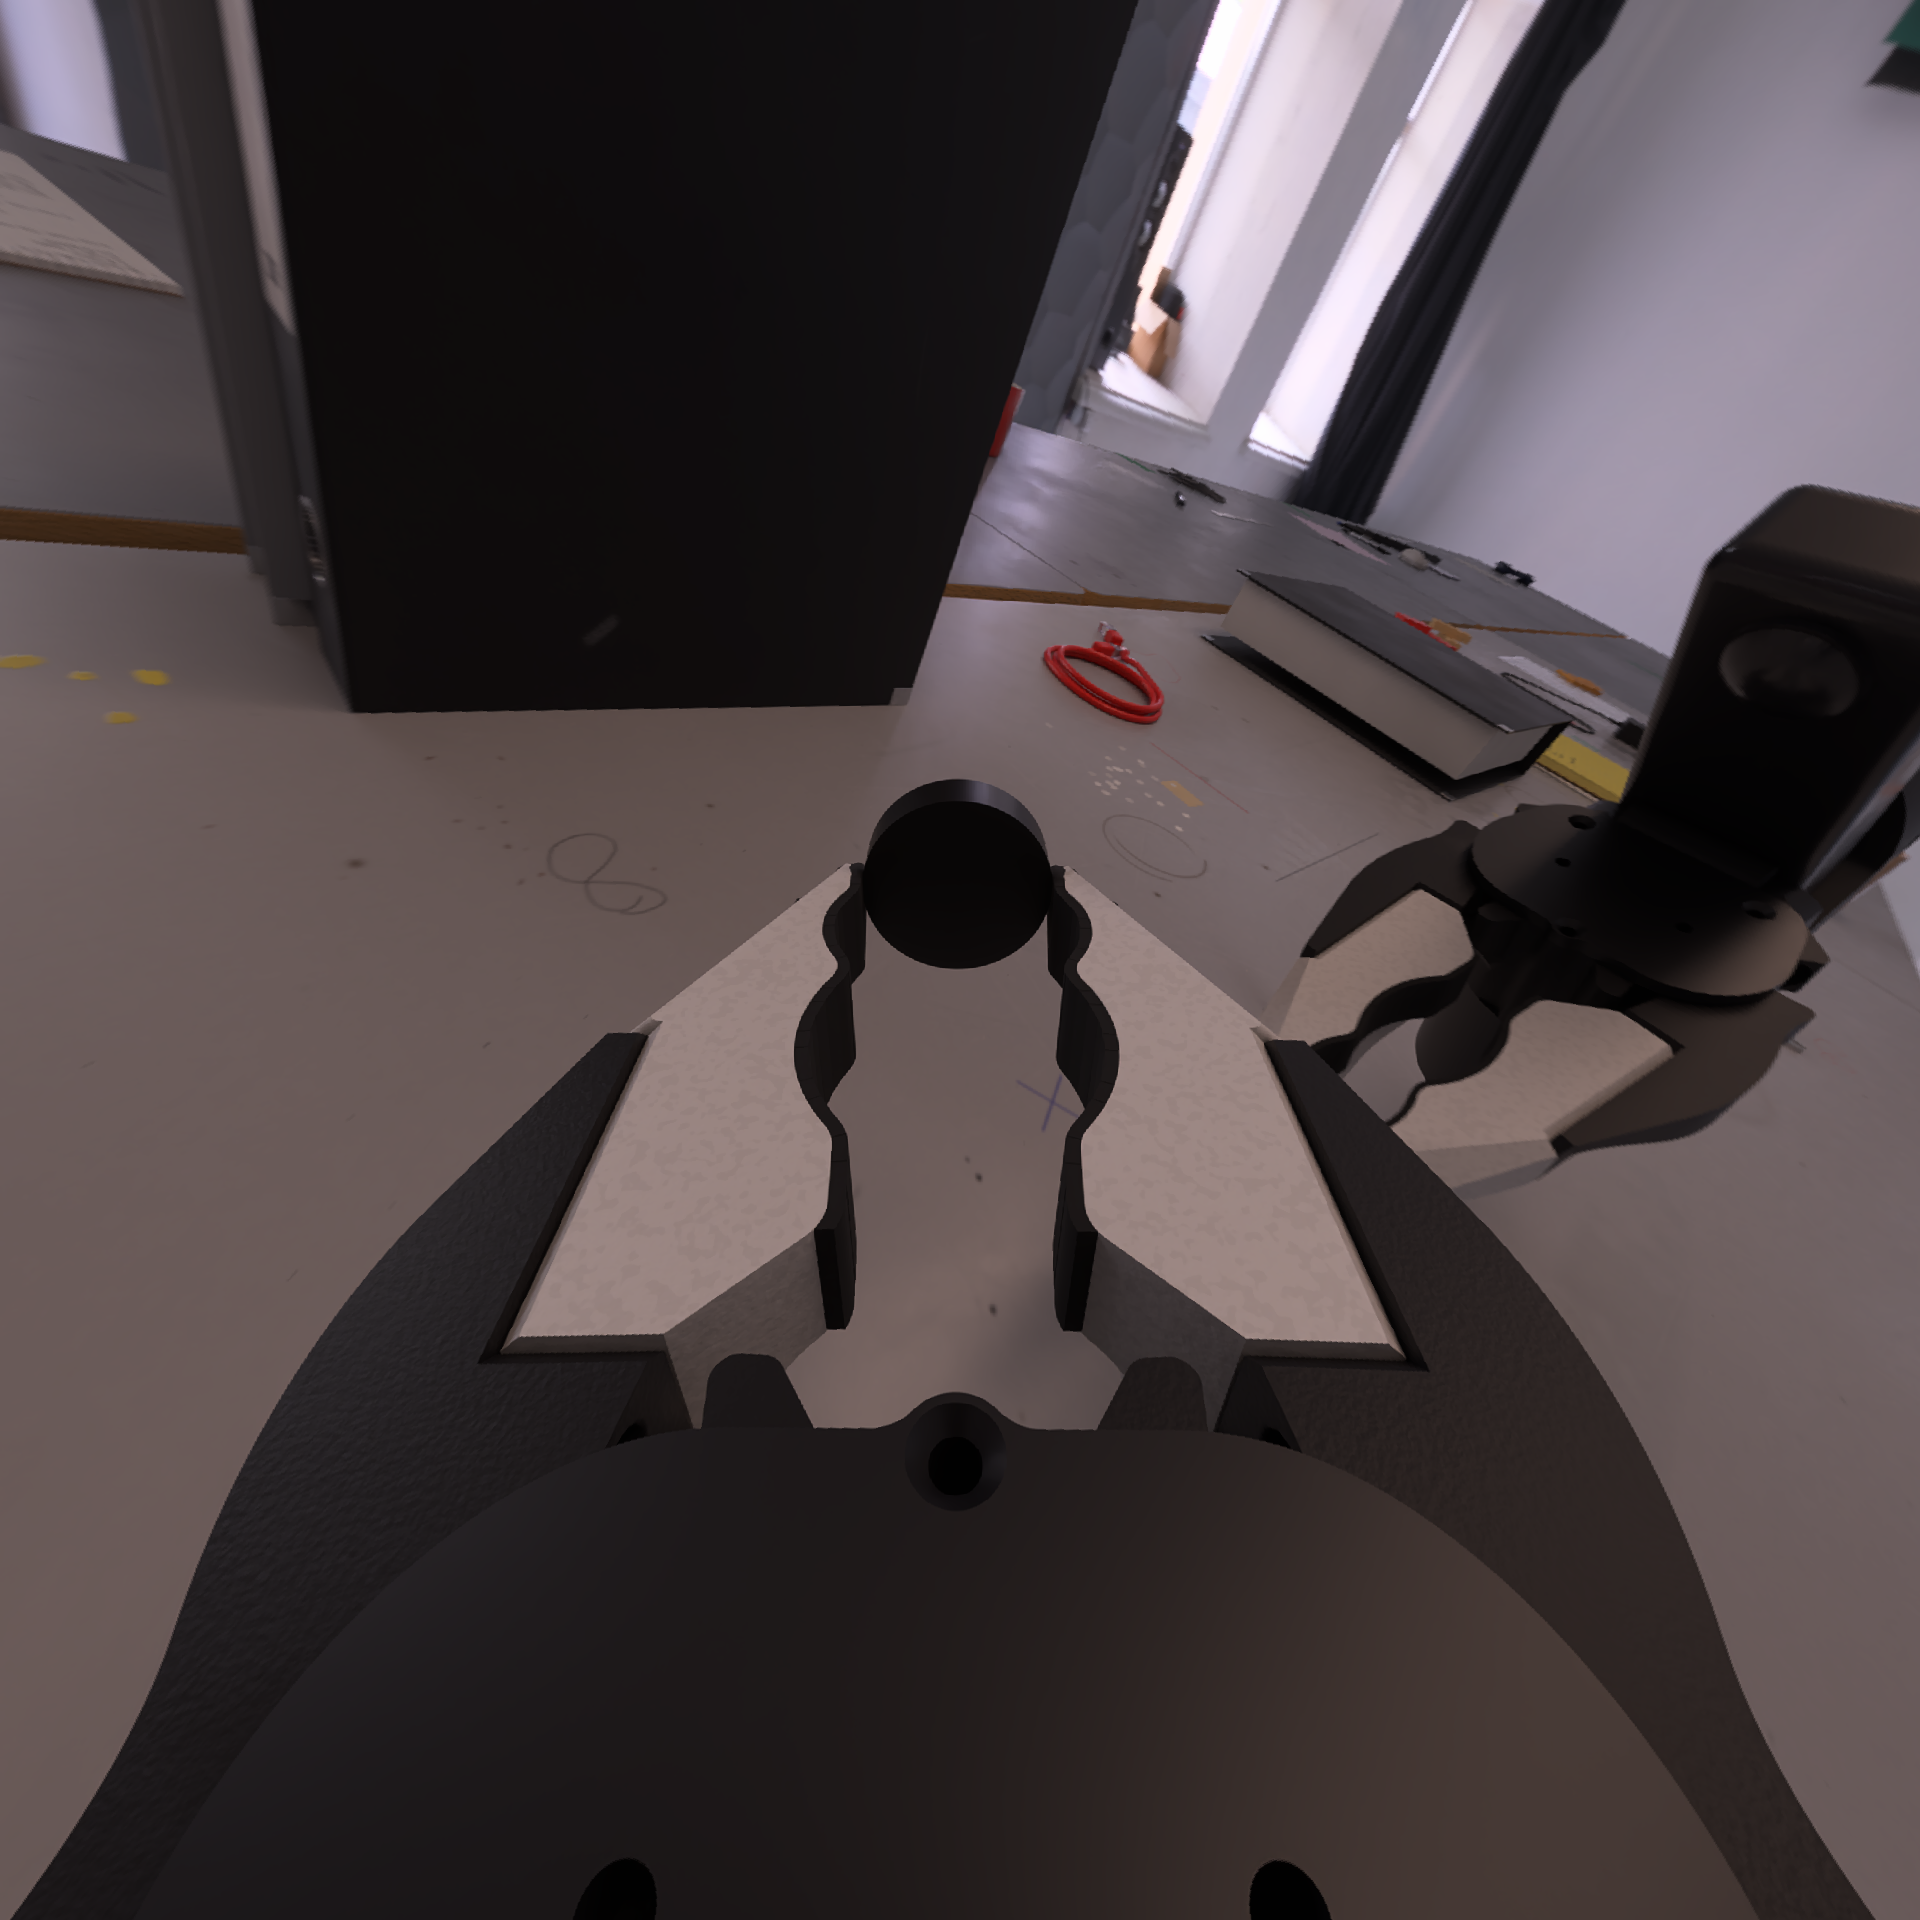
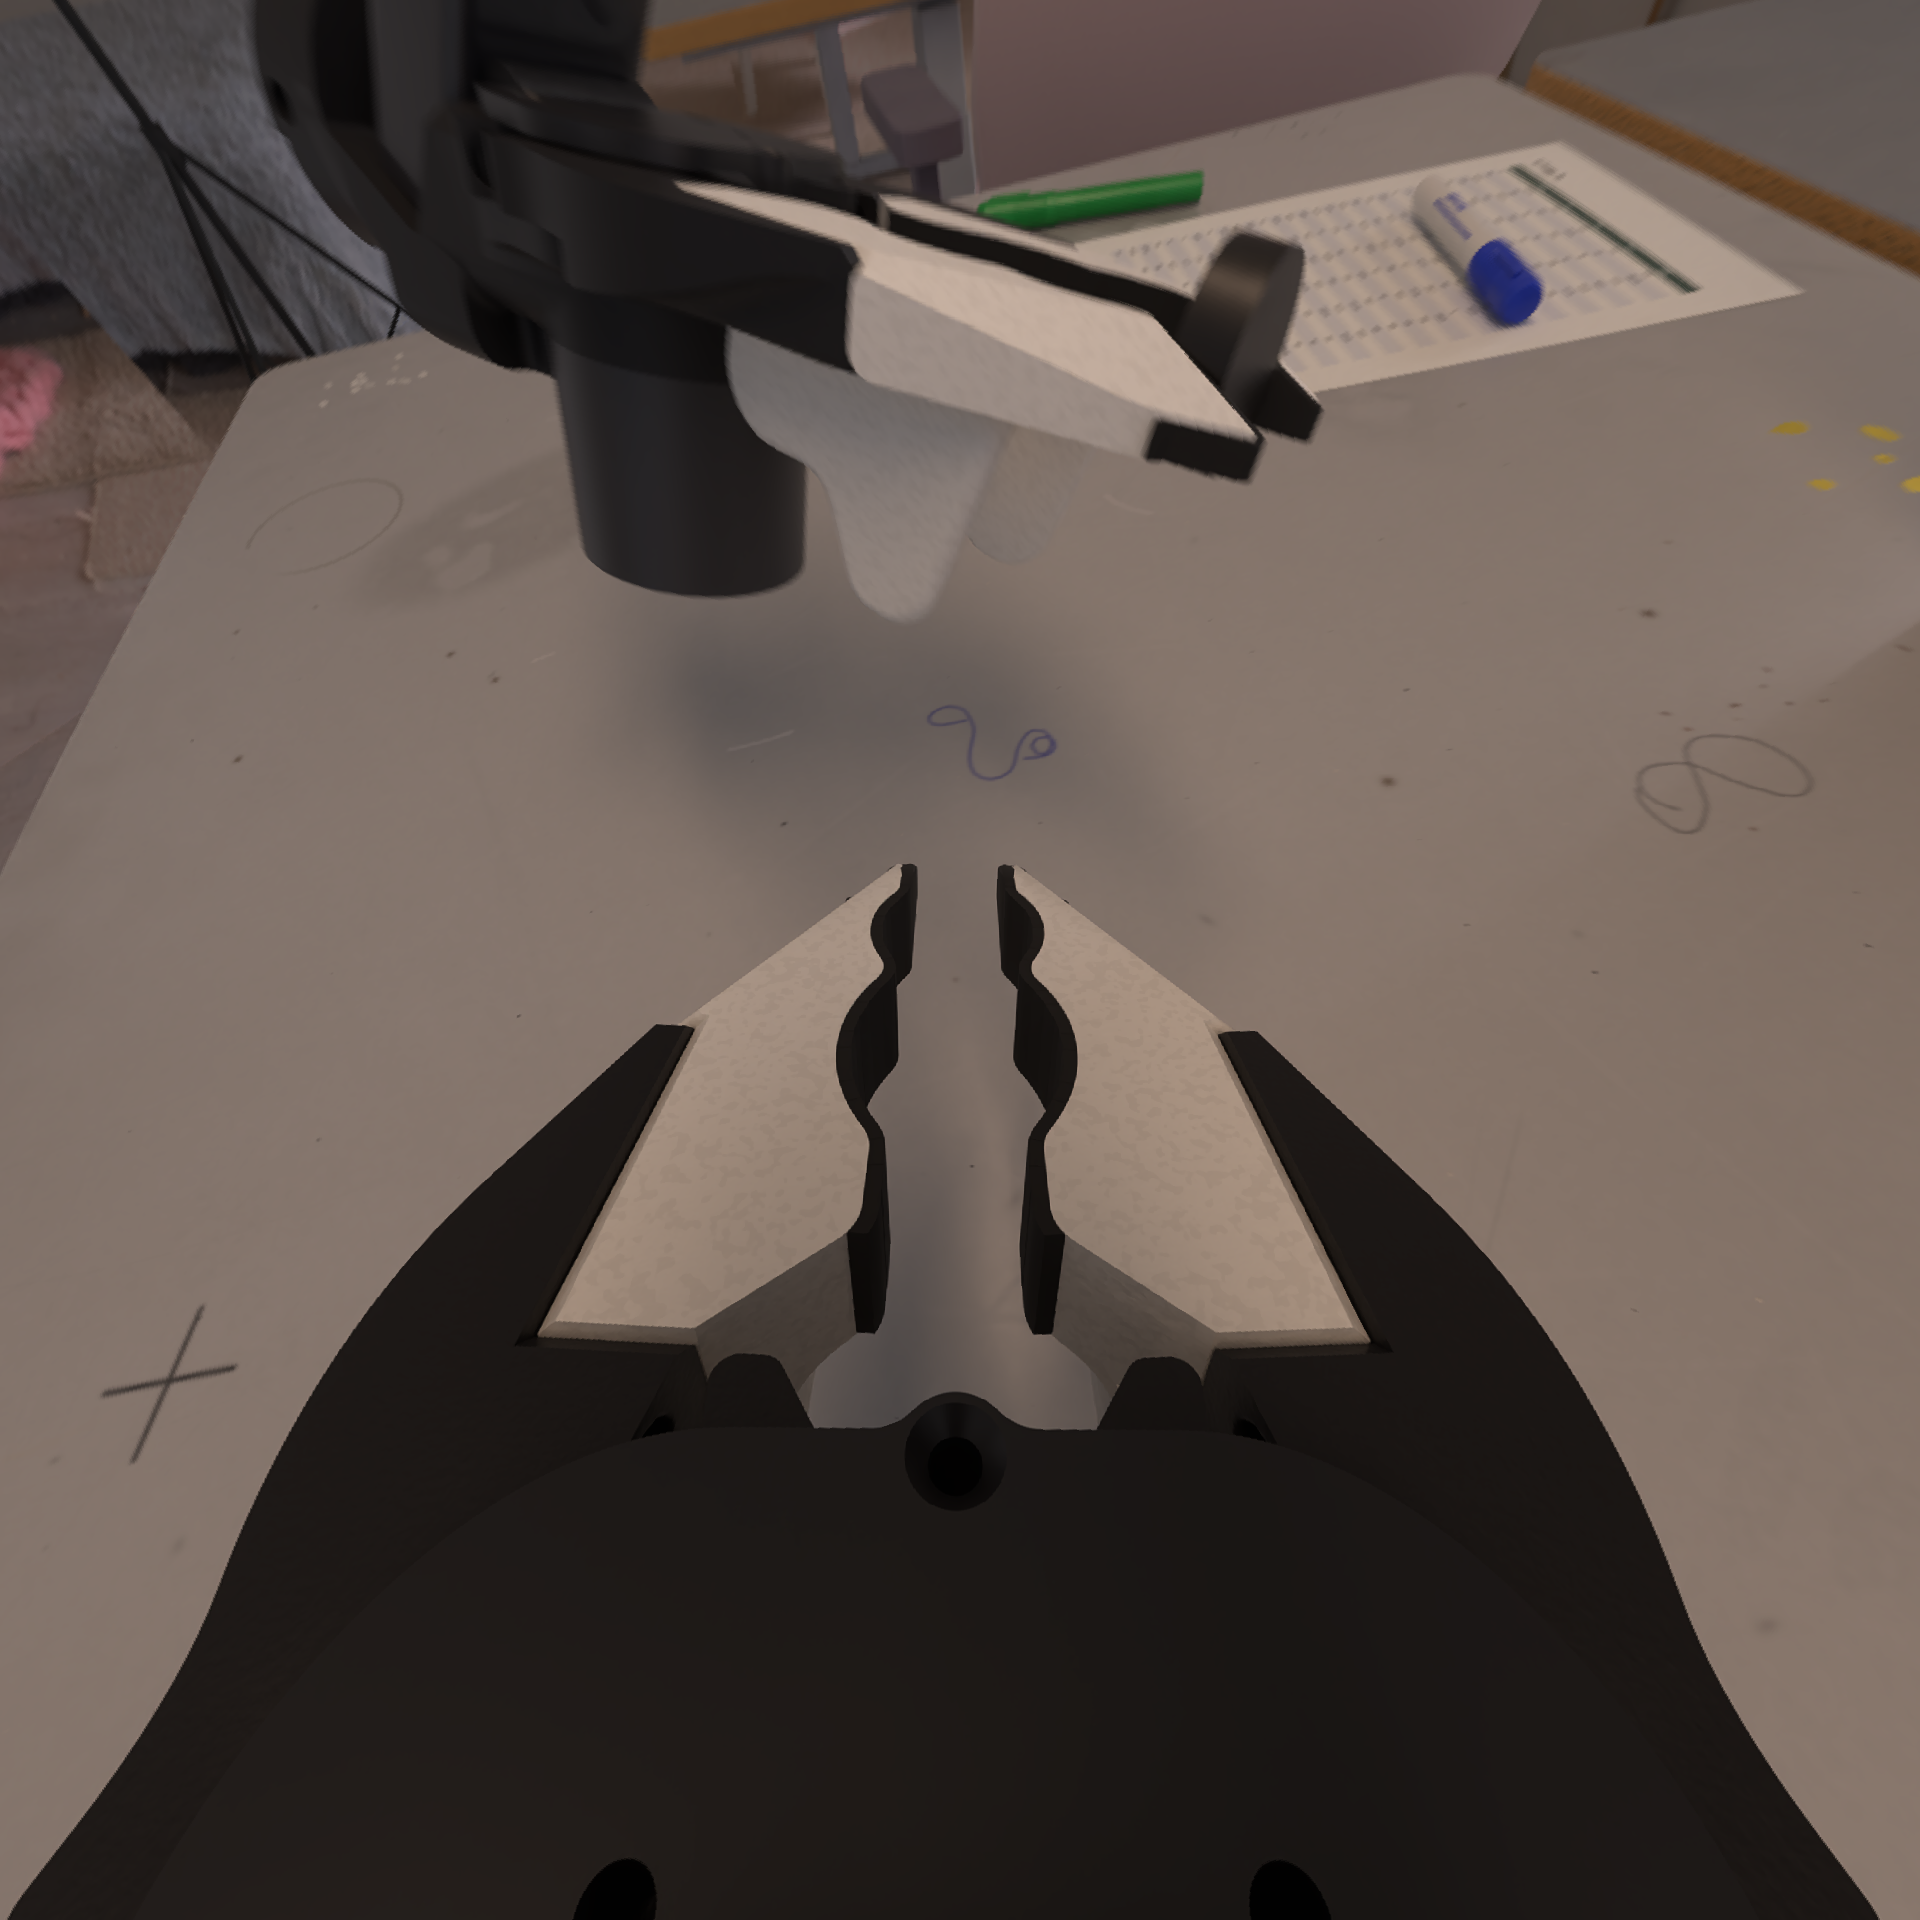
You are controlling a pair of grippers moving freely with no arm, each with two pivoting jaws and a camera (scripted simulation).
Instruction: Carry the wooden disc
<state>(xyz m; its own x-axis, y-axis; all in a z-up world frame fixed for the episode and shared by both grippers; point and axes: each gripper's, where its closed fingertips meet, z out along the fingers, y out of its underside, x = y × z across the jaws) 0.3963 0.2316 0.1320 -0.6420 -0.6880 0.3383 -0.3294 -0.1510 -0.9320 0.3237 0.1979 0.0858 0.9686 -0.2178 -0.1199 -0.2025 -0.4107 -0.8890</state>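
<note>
The disc (image 1: 956, 899) looks dark and round and stands on edge, its face toward the left wrist camera. My left gripper (image 1: 958, 883) is shut on the disc across its width at the fingertips. In the right wrist view the left gripper (image 2: 1252, 426) hovers above the table (image 2: 1455, 727) with the disc (image 2: 1252, 296) sticking up between its tips. My right gripper (image 2: 957, 883) is low over the table, empty, with a narrow gap between its fingers. It also shows in the left wrist view (image 1: 1351, 1070), to the right of the left gripper and pointing left.
A tall black cabinet (image 1: 623, 364) stands ahead of the left gripper. A red cable coil (image 1: 1103, 681) and a flat dark box (image 1: 1382, 686) lie at the right. A green marker (image 2: 1091, 197) and a blue-capped tube (image 2: 1475, 244) on a printed sheet (image 2: 1621, 281) lie at the far edge.
</note>
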